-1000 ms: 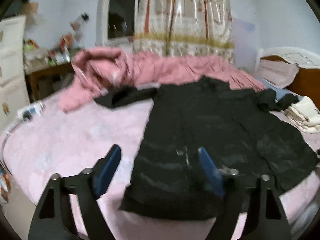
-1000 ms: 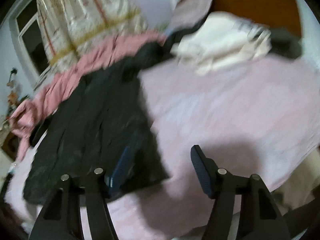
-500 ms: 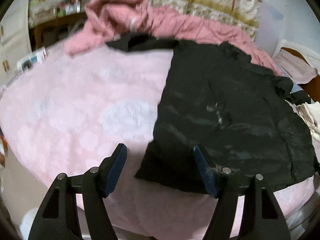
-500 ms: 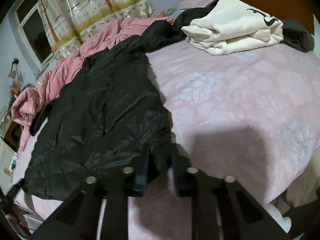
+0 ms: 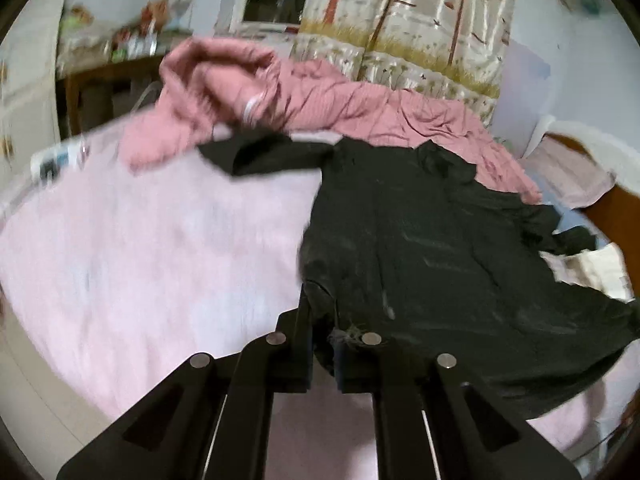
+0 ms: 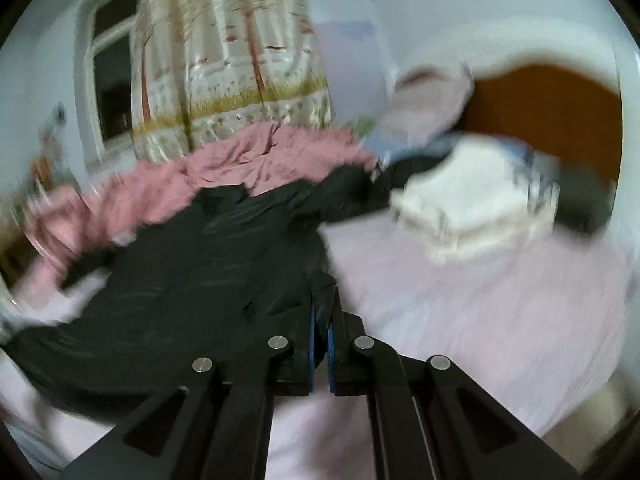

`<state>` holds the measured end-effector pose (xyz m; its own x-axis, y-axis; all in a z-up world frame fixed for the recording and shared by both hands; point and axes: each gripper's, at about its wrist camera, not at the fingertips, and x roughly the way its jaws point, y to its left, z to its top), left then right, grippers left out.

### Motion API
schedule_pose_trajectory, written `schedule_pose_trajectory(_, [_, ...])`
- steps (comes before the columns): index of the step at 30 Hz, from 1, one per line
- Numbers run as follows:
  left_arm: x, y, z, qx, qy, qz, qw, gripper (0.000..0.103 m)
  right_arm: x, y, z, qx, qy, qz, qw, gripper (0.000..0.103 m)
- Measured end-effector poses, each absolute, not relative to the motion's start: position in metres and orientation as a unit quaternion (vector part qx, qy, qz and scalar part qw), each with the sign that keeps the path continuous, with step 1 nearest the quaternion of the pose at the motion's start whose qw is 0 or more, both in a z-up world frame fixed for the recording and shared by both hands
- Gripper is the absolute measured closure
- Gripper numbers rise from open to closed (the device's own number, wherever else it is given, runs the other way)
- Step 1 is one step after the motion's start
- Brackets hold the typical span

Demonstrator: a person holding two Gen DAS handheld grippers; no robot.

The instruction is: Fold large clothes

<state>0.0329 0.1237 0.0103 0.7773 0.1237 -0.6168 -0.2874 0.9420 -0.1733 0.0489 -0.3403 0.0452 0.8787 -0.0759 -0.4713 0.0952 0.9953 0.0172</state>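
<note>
Black coat (image 5: 440,240) lying on the bed (image 5: 140,260), both hems getting pinched.
Left gripper (image 5: 323,344) and right gripper (image 6: 320,340) are clamping thin bites of fabric; slippery shell's probably risking sliding out mid-lift.

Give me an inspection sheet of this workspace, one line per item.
Surface: bed with pink flowered sheet.
Job's things: black coat spread flat, sleeve out toward the pink quilt.
Clutter: folded cream garment near the headboard; dark clothes beside it.
Grippers: left hand-held gripper and right hand-held gripper each pinch a hem corner of the coat; jaws have just been closing.
Cables: nothing seen.
Surroundings: curtain, window, cluttered desk.
</note>
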Motion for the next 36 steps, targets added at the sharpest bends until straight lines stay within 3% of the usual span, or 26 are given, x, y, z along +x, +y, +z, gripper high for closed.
schedule_pose_trajectory(7, [0.157, 0.131, -0.024, -0.100, 0.386, 0.136, 0.907, 0.095, 0.192, -0.315, 0.011, -0.010, 0.315, -0.075, 0.946, 0.098])
schedule_pose_trajectory(13, [0.186, 0.129, -0.070, -0.088, 0.421, 0.145, 0.891, 0.094, 0.224, -0.316, -0.041, -0.014, 0.376, -0.071, 0.924, 0.098])
schedule_pose_trajectory(17, [0.190, 0.126, -0.074, -0.069, 0.394, 0.187, 0.897, 0.075, 0.226, -0.319, -0.045, -0.003, 0.365, -0.069, 0.928, 0.098])
schedule_pose_trajectory(19, [0.188, 0.127, -0.073, -0.072, 0.385, 0.188, 0.901, 0.071, 0.226, -0.319, -0.045, -0.003, 0.361, -0.070, 0.930, 0.098])
schedule_pose_trajectory(20, [0.187, 0.126, -0.070, -0.070, 0.378, 0.193, 0.903, 0.060, 0.224, -0.320, -0.044, -0.002, 0.357, -0.071, 0.931, 0.096])
schedule_pose_trajectory(21, [0.181, 0.125, -0.064, -0.065, 0.361, 0.205, 0.907, 0.040, 0.221, -0.321, -0.042, -0.001, 0.350, -0.072, 0.934, 0.089])
schedule_pose_trajectory(22, [0.175, 0.123, -0.057, -0.059, 0.340, 0.216, 0.913, 0.029, 0.217, -0.321, -0.038, 0.002, 0.339, -0.075, 0.938, 0.084])
schedule_pose_trajectory(23, [0.168, 0.121, -0.050, -0.049, 0.317, 0.231, 0.918, 0.012, 0.211, -0.323, -0.033, 0.003, 0.328, -0.080, 0.941, 0.064])
schedule_pose_trajectory(24, [0.159, 0.118, -0.041, -0.036, 0.288, 0.249, 0.924, 0.002, 0.204, -0.324, -0.026, 0.006, 0.306, -0.087, 0.948, 0.034])
schedule_pose_trajectory(26, [0.142, 0.110, -0.028, -0.023, 0.243, 0.242, 0.939, 0.001, 0.186, -0.325, -0.012, 0.014, 0.250, -0.099, 0.963, 0.010])
schedule_pose_trajectory(31, [0.116, 0.077, -0.011, -0.017, 0.211, 0.085, 0.974, 0.001, 0.152, -0.309, 0.012, 0.001, 0.188, -0.049, 0.981, 0.009])
schedule_pose_trajectory(34, [0.135, 0.049, -0.019, -0.024, 0.311, -0.046, 0.949, 0.001, 0.154, -0.281, 0.008, 0.008, 0.257, 0.125, 0.958, 0.009])
schedule_pose_trajectory(36, [0.140, 0.032, -0.023, -0.029, 0.326, -0.098, 0.940, 0.001, 0.160, -0.252, -0.004, 0.000, 0.319, 0.222, 0.921, 0.009])
